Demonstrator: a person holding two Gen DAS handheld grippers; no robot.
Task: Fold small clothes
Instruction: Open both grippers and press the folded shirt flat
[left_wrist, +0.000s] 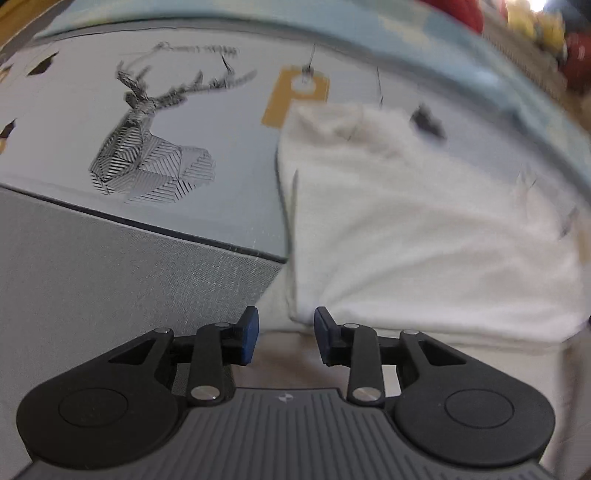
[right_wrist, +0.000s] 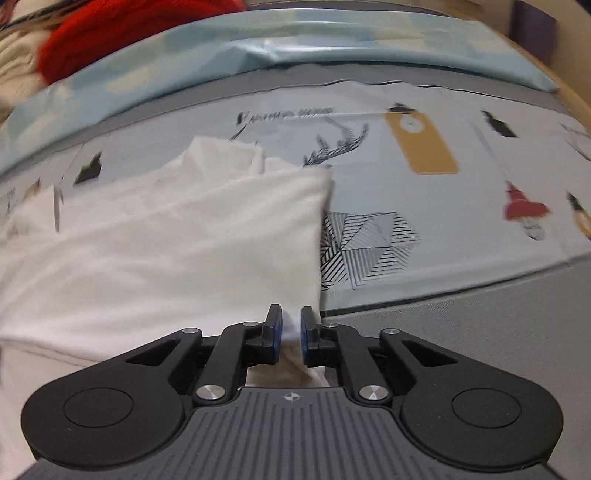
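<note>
While partly folded ahead of both jaws, white garment (right_wrist: 166, 240) noted on deer-print cloth (left_wrist: 207, 110); right gripper (right_wrist: 291, 330) pinching near corner, left gripper (left_wrist: 286, 332) spread, empty; further folds judged outstanding.

Two wrist fisheyes, steeply downward and close, both over white garment (left_wrist: 424, 229) and deer-print cloth (right_wrist: 424, 206).
</note>
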